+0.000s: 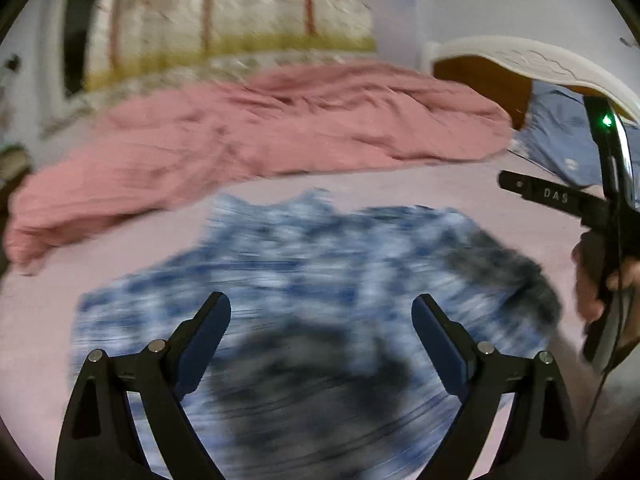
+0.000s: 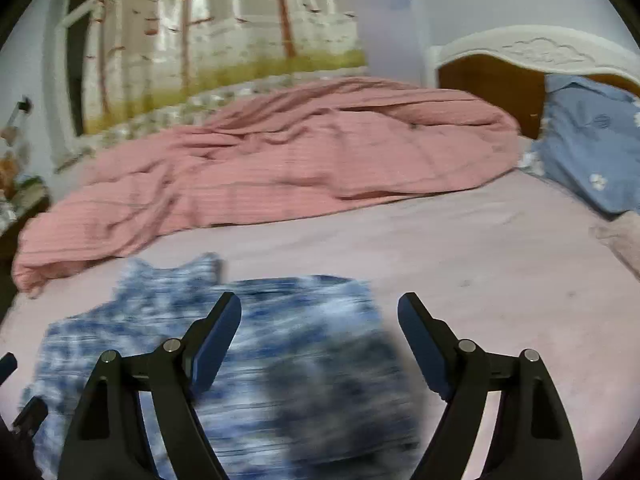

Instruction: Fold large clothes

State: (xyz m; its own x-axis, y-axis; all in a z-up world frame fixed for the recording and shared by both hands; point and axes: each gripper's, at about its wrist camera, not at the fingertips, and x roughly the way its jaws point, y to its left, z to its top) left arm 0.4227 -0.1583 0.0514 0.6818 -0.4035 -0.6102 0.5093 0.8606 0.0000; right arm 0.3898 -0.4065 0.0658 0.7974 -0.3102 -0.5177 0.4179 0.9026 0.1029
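Both tongs, left gripper (image 1: 321,312) and right gripper (image 2: 319,312), hang spread and empty.
The blue-and-white patterned cotton garment (image 1: 304,280) lies spread on the pale pink bedsheet (image 2: 460,248); folding looks barely begun.

Both wrist cams hovering low over the bed, facing the far wall

Each one is looking forward between its own gripper fingers, close above the blue-white garment (image 1: 304,280) and across to the pink duvet (image 2: 280,160) and curtain (image 2: 224,32). Both are sharing those plus the headboard (image 2: 540,50); the right view is sitting further right.
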